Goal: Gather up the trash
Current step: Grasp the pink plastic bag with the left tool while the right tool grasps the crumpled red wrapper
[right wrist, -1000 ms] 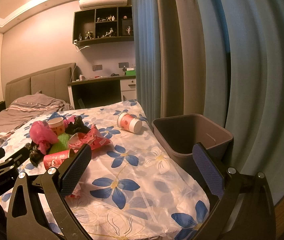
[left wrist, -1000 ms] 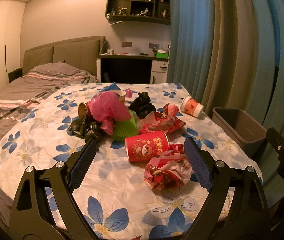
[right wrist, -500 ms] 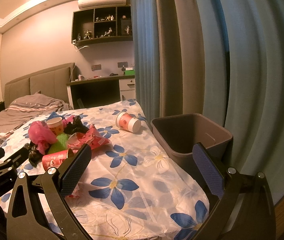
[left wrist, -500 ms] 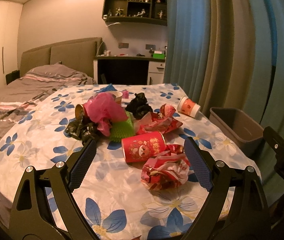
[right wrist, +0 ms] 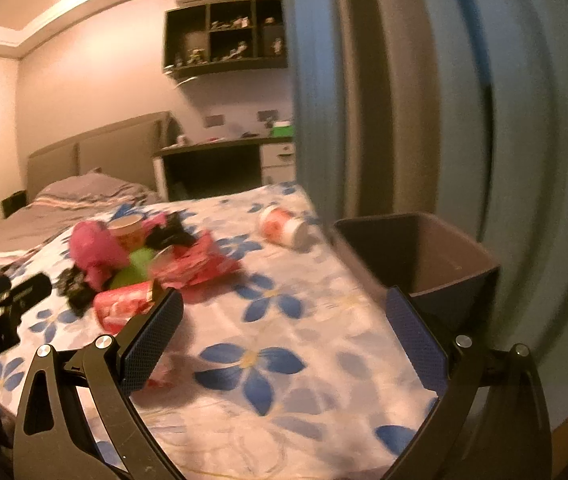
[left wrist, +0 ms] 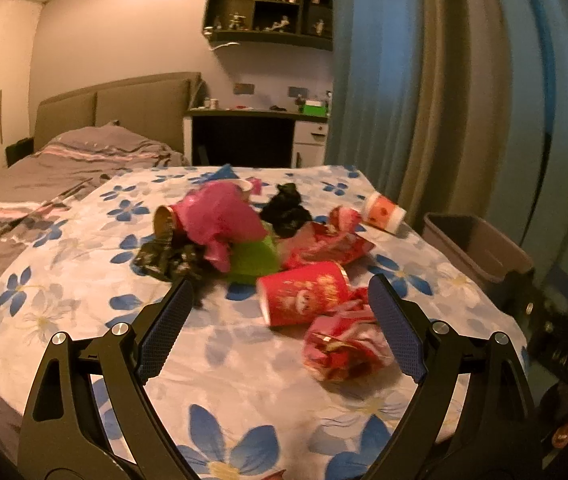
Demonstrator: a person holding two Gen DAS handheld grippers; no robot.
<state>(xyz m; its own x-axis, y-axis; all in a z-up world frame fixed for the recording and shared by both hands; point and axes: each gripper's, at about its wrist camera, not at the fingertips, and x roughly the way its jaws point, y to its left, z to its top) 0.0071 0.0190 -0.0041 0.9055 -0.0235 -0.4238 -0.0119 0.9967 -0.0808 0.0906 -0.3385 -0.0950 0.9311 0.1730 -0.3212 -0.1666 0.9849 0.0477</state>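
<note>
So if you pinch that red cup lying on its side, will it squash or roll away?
The red cup looks like thin paper, so it would probably dent under a hard pinch. Lying on its side on the soft flowered cloth, it may roll a little if nudged, likely in a curve since it tapers. It seems light. The left hand-held gripper is open near it.

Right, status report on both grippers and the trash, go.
Left gripper open, empty, nearest the crumpled red wrapper. Right gripper open, empty. Trash pile on table, bin alongside. Nothing blocking.
</note>
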